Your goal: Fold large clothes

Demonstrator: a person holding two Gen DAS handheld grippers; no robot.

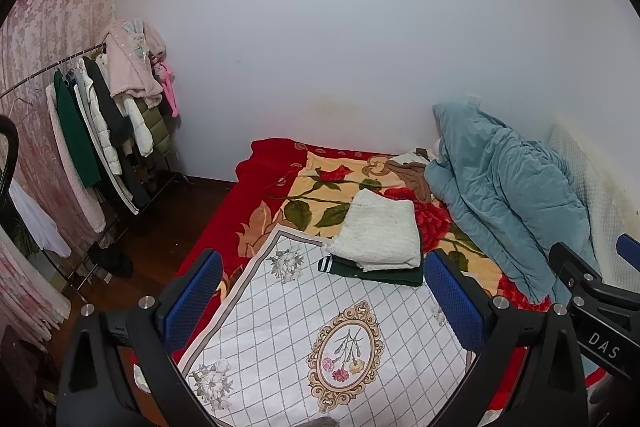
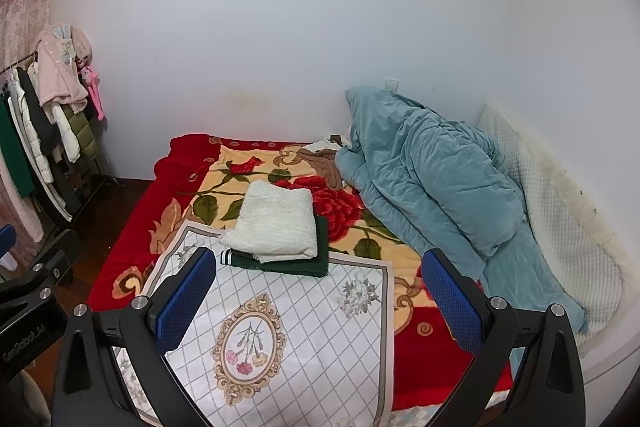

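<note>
Hovering: both tools [image 1: 324,301] [image 2: 320,299] spread wide, above white cloth [image 2: 304,327] near edge.

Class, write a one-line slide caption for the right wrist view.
Open right gripper above a white mat, facing a cream garment stacked on a green one.

I hold the left gripper [image 1: 324,301] raised and angled forward and down, its two blue-padded fingers [image 1: 194,297] spread wide with nothing between them. The right gripper [image 2: 320,301] sits just beside it at about the same height and tilt, its fingers [image 2: 450,301] equally wide apart and gripping nothing. Each one's black body shows at the edge of the other's view.
</note>
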